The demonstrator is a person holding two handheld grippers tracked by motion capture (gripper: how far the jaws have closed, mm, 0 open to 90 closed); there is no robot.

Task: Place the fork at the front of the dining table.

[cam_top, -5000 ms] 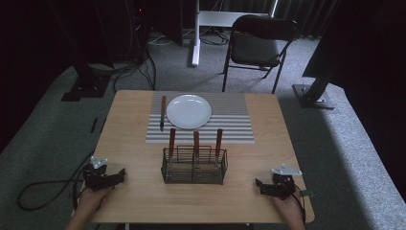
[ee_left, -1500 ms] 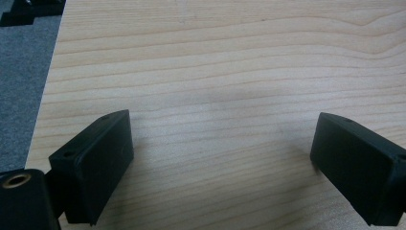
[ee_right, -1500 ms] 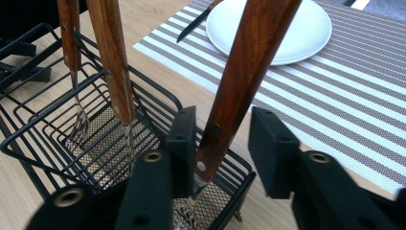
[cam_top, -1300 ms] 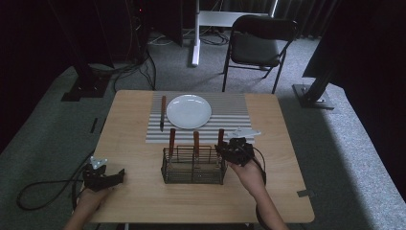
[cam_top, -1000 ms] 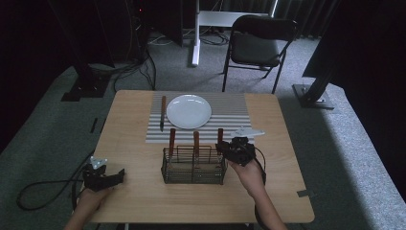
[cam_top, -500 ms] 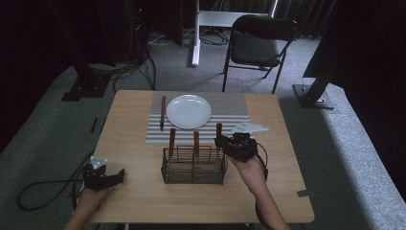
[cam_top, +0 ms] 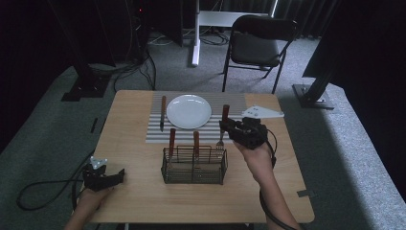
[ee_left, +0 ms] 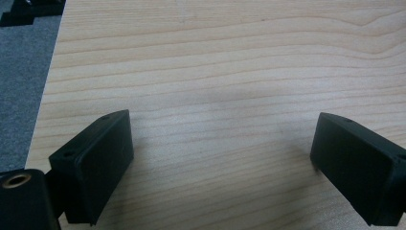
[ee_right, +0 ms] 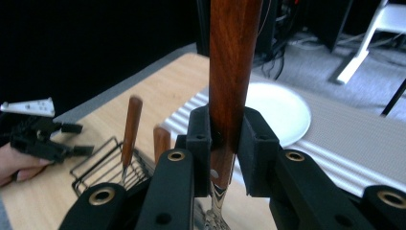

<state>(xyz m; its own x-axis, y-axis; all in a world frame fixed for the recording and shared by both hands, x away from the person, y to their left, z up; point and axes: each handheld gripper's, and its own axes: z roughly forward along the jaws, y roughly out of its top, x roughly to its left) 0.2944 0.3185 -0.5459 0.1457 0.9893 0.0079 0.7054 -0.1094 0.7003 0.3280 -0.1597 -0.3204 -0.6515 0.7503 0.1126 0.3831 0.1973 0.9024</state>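
Right tongs (cam_top: 229,127) clamped on fork (ee_right: 230,72), lifted clear of caddy (cam_top: 194,165). Knife (cam_top: 163,112) already beside plate (cam_top: 188,111). Two utensils left. Left tongs (ee_left: 220,163) apart, idle.

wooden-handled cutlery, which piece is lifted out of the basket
The fork, clamped in the right gripper beside the wire basket; two others stand inside, and the knife lies by the plate.

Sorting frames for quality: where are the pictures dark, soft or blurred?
High view: dim, with a black surround, yet the plate and wire basket stay readable. Right gripper view: the wooden handle is close and soft, backdrop black at left. Left gripper view: evenly lit table, the jaws casting faint shadows.
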